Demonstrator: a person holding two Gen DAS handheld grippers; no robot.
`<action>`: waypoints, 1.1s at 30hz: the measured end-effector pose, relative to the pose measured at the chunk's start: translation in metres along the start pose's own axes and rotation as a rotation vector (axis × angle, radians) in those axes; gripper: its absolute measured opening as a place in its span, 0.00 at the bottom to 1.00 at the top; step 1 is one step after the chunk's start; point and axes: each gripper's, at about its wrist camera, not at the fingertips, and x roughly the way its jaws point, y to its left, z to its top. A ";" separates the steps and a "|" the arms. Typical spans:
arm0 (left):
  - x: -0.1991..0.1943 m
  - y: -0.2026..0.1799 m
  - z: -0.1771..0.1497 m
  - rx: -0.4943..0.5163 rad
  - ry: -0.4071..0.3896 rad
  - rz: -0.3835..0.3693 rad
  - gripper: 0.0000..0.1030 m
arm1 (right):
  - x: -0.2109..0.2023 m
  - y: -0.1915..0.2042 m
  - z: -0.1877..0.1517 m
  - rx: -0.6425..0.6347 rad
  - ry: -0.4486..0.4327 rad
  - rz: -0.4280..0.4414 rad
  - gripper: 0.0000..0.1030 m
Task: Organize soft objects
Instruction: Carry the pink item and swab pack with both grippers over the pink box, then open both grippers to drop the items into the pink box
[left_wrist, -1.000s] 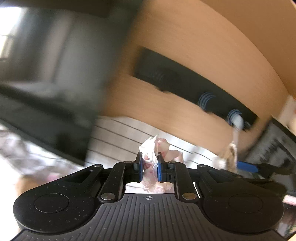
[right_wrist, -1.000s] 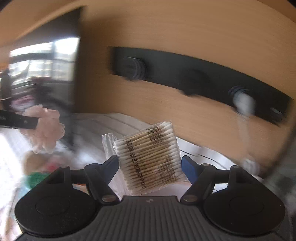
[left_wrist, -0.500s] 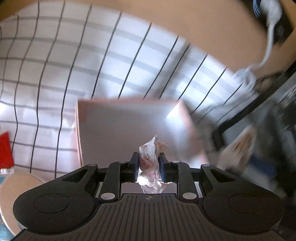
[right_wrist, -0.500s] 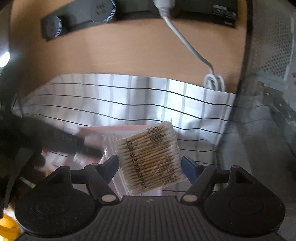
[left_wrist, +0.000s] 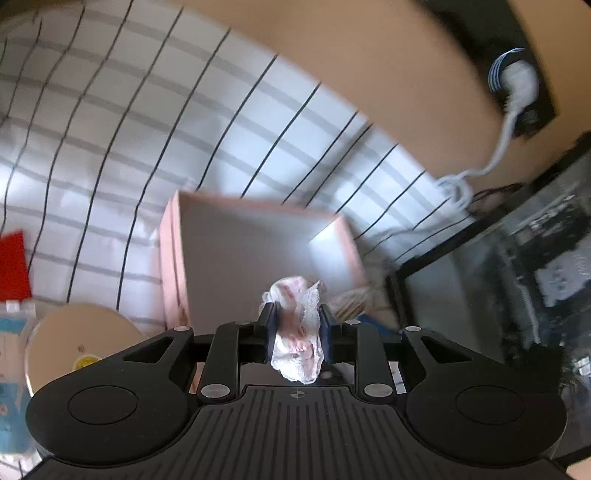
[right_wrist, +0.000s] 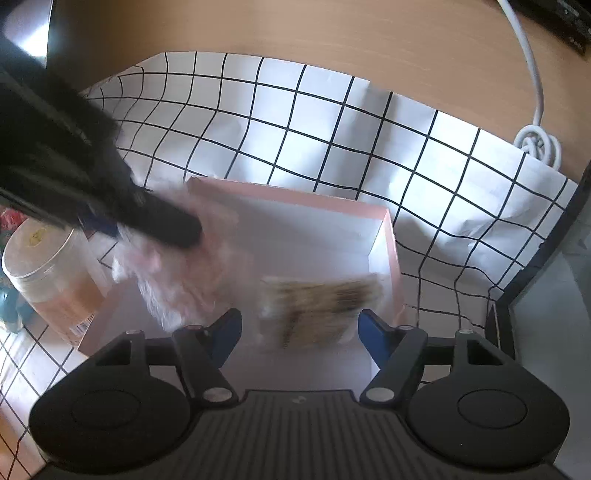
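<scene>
Our left gripper (left_wrist: 296, 328) is matte black with a ribbed base, round side discs, silver pivot screws and dark blue pads. Our right gripper (right_wrist: 299, 325) matches it, its brighter blue pads (right_wrist: 371, 328) on angled black linkages.

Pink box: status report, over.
Left gripper jaws opening, crumpled wrapper between them. Right gripper open, swab pack blurred, off the pads, over pink box. Nothing blocking the box.
</scene>
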 end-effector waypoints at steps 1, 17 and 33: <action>-0.004 -0.005 -0.001 0.023 -0.020 0.017 0.26 | -0.004 -0.003 0.000 0.019 -0.010 0.013 0.70; 0.040 -0.026 -0.028 0.109 0.129 0.126 0.26 | -0.086 -0.024 -0.032 0.030 -0.111 0.035 0.77; -0.027 -0.056 -0.004 0.227 -0.255 0.211 0.27 | -0.088 -0.033 -0.034 0.080 -0.126 0.024 0.77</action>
